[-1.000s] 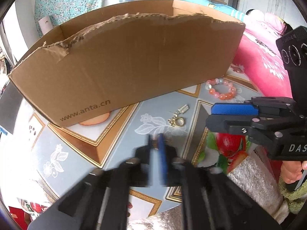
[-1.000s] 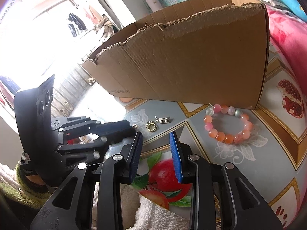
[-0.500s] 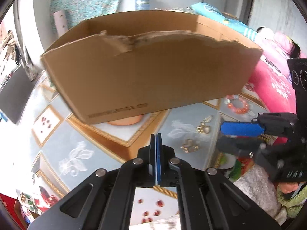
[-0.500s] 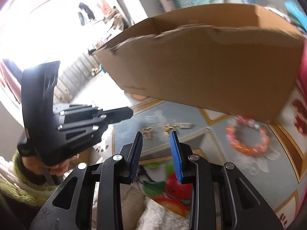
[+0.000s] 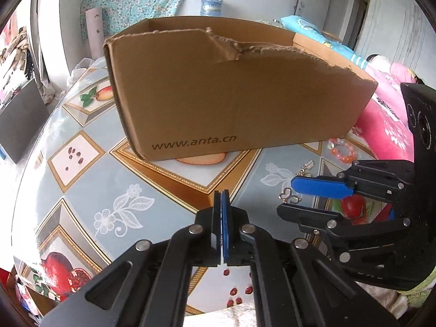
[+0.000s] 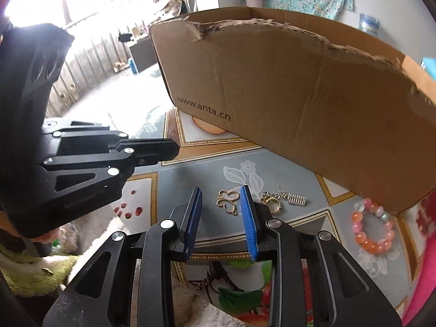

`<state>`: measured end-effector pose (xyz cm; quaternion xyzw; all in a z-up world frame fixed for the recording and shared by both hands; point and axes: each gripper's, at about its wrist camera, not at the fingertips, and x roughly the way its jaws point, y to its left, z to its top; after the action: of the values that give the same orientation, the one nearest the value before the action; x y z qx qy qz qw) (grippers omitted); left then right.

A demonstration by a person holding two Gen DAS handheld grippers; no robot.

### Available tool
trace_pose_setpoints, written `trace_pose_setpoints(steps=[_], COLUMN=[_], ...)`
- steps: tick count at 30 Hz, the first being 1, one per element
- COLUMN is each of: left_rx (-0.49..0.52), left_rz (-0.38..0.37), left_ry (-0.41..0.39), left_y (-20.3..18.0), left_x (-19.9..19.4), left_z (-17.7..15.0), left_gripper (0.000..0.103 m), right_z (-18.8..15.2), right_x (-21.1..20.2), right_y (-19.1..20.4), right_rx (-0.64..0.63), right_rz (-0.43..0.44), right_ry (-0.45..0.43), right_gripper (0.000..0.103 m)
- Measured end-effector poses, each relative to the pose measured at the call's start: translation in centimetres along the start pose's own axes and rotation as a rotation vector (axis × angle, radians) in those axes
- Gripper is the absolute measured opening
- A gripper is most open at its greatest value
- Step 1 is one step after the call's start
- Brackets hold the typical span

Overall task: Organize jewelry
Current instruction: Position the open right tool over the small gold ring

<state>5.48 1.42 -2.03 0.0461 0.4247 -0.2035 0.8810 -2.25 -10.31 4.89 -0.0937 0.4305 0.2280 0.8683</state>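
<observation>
Reading "www.anta.cn" on cardboard box (image 5: pixel 231 103), gold butterfly charm (image 6: pixel 228 201) lying nearby

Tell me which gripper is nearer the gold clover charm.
Right. The right gripper has the clover charm just ahead between its fingertips; the left gripper, shut, sits off to the side.

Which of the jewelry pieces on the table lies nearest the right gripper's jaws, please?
The gold clover-shaped pendant, just beyond the right gripper; the gold charm and bead bracelet lie farther right.

The left gripper (image 5: pixel 221 199) jaws have closed empty; both grippers swung leftward.
</observation>
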Motion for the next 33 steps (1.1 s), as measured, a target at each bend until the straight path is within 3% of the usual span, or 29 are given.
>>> trace_pose_setpoints(steps=[10, 20, 29, 30, 33], left_rx=[-0.028, -0.036, -0.032, -0.032, -0.028], left_rz=[-0.021, -0.028, -0.023, -0.023, -0.025], left_ry=[-0.012, -0.023, -0.026, -0.027, -0.027], left_y=[1.5, 1.8, 1.7, 1.8, 1.8], left_x=[-0.4, -0.7, -0.7, -0.8, -0.8], left_z=[-0.5, -0.8, -1.0, -1.1, -1.2], left_gripper=[0.000, 0.000, 0.000, 0.000, 0.000], right_z=[0.9, 0.9, 0.8, 0.9, 1.3], right_x=[0.8, 0.8, -1.0, -1.1, -1.1], right_y=[1.5, 0.9, 0.0, -0.1, -0.1], right_rx=[-0.021, 0.004, 0.011, 0.006, -0.086], right_rz=[-0.046, -0.033, 0.020, 0.033, 0.058], right_ry=[0.062, 0.068, 0.059, 0.054, 0.059], right_gripper=[0.004, 0.000, 0.000, 0.002, 0.024])
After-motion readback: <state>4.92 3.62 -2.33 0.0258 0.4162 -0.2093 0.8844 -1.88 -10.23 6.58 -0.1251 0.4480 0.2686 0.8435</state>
